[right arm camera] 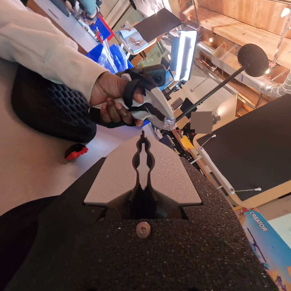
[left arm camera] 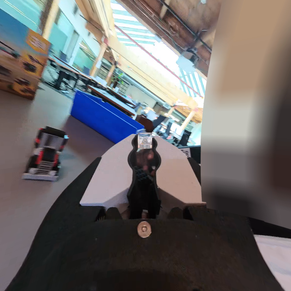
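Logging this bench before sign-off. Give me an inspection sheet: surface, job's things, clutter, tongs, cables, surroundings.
Surface: pale grey tabletop, bare around the tongs.
Job's things: clear toy brick; black, grey and red toy brick truck standing on the table; small black and red brick assembly lying on the table.
Clutter: blue bin; printed toy boxes; black quilted cushion.
Tongs: left tongs shut on the clear toy brick, held off the table; right tongs shut on a thin dark piece too small to identify.
Cables: nothing seen.
Surroundings: open workshop, other benches, light panel, black foam ball on a rod.
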Available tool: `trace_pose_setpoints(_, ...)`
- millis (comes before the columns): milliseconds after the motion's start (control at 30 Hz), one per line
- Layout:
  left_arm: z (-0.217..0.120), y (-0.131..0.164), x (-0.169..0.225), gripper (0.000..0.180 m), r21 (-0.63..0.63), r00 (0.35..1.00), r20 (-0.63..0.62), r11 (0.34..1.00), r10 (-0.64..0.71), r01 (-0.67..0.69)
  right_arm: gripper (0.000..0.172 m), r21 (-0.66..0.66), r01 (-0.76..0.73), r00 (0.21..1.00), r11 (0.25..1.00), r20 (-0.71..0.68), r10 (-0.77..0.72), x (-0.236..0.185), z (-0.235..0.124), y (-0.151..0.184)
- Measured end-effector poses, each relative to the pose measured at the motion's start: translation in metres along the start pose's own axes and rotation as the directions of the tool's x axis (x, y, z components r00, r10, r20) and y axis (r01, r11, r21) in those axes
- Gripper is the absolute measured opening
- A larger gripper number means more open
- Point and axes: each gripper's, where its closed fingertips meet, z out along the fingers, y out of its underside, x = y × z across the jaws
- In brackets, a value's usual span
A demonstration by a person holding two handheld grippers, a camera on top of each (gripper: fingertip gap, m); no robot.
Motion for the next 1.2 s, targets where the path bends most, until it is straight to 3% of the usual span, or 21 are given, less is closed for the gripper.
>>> trace_pose_setpoints(33,-0.003,-0.002,-0.003,0.017,0.004,0.999,0.027,1.000,0.027,-0.027,0.003,0.010,-0.034,0.999,0.999,0.001,0.034,0.002,0.000,0.000)
trace_pose_setpoints(167,0.001,-0.001,0.002,0.019,0.007,1.000,-0.024,1.000,0.017,-0.017,0.003,0.059,-0.212,0.977,0.976,-0.025,0.214,0.018,-0.006,0.004)
trace_pose_setpoints(333,0.001,-0.005,0.015,0.017,0.034,0.983,-0.049,0.984,0.174,-0.173,0.003,0.131,-0.344,0.936,0.930,-0.034,0.351,0.029,-0.013,0.003)
trace_pose_setpoints(433,-0.001,-0.007,0.006,0.017,-0.023,0.919,0.096,0.924,0.382,-0.381,0.003,0.155,-0.418,0.902,0.895,-0.045,0.429,0.037,-0.017,0.007)
trace_pose_setpoints(467,-0.004,-0.008,-0.005,0.017,-0.110,0.845,0.199,0.868,0.496,-0.484,0.003,0.157,-0.441,0.890,0.883,-0.050,0.453,0.039,-0.018,0.009)
trace_pose_setpoints(500,-0.011,-0.014,-0.018,0.017,-0.218,0.720,0.312,0.784,0.620,-0.581,0.003,0.163,-0.460,0.879,0.873,-0.054,0.473,0.041,-0.019,0.011)
trace_pose_setpoints(567,-0.035,-0.043,-0.026,0.017,-0.407,0.369,0.486,0.579,0.792,-0.706,0.003,0.177,-0.476,0.869,0.862,-0.059,0.492,0.044,-0.020,0.012)
trace_pose_setpoints(633,-0.068,-0.086,-0.009,0.017,-0.522,0.004,0.612,0.408,0.791,-0.749,0.003,0.174,-0.477,0.868,0.862,-0.060,0.492,0.044,-0.020,0.012)
trace_pose_setpoints(700,-0.112,-0.122,0.005,0.017,-0.717,-0.356,0.589,0.267,0.725,-0.643,0.003,0.163,-0.463,0.877,0.871,-0.057,0.477,0.041,-0.020,0.012)
trace_pose_setpoints(733,-0.140,-0.135,0.007,0.017,-0.820,-0.476,0.523,0.265,0.707,-0.507,0.003,0.156,-0.455,0.882,0.877,-0.058,0.468,0.040,-0.019,0.012)
trace_pose_setpoints(767,-0.169,-0.142,0.006,0.017,-0.876,-0.510,0.473,0.322,0.719,-0.359,0.003,0.152,-0.451,0.884,0.880,-0.059,0.463,0.039,-0.019,0.012)
trace_pose_setpoints(833,-0.219,-0.145,0.015,0.017,-0.847,-0.451,0.527,0.491,0.720,-0.204,0.003,0.154,-0.454,0.882,0.877,-0.058,0.467,0.039,-0.019,0.012)
trace_pose_setpoints(867,-0.237,-0.137,0.020,0.017,-0.798,-0.358,0.596,0.581,0.718,-0.161,0.003,0.155,-0.457,0.881,0.876,-0.059,0.470,0.039,-0.020,0.012)
trace_pose_setpoints(933,-0.263,-0.104,0.031,0.017,-0.683,-0.109,0.729,0.729,0.676,-0.045,0.003,0.155,-0.463,0.877,0.872,-0.058,0.476,0.040,-0.019,0.013)
trace_pose_setpoints(967,-0.274,-0.089,0.035,0.017,-0.646,-0.018,0.763,0.763,0.646,0.002,0.003,0.156,-0.464,0.877,0.872,-0.059,0.477,0.040,-0.019,0.013)
trace_pose_setpoints(1000,-0.287,-0.077,0.037,0.017,-0.626,0.029,0.780,0.778,0.625,0.052,0.003,0.155,-0.463,0.877,0.873,-0.060,0.476,0.040,-0.019,0.013)
trace_pose_setpoints(1100,-0.322,-0.051,0.027,0.017,-0.579,0.066,0.812,0.786,0.580,0.217,0.003,0.148,-0.458,0.880,0.877,-0.065,0.471,0.039,-0.018,0.014)
trace_pose_setpoints(1200,-0.328,-0.045,0.003,0.017,-0.577,0.097,0.813,0.774,0.574,0.261,0.003,0.146,-0.452,0.881,0.880,-0.076,0.466,0.040,-0.019,0.014)
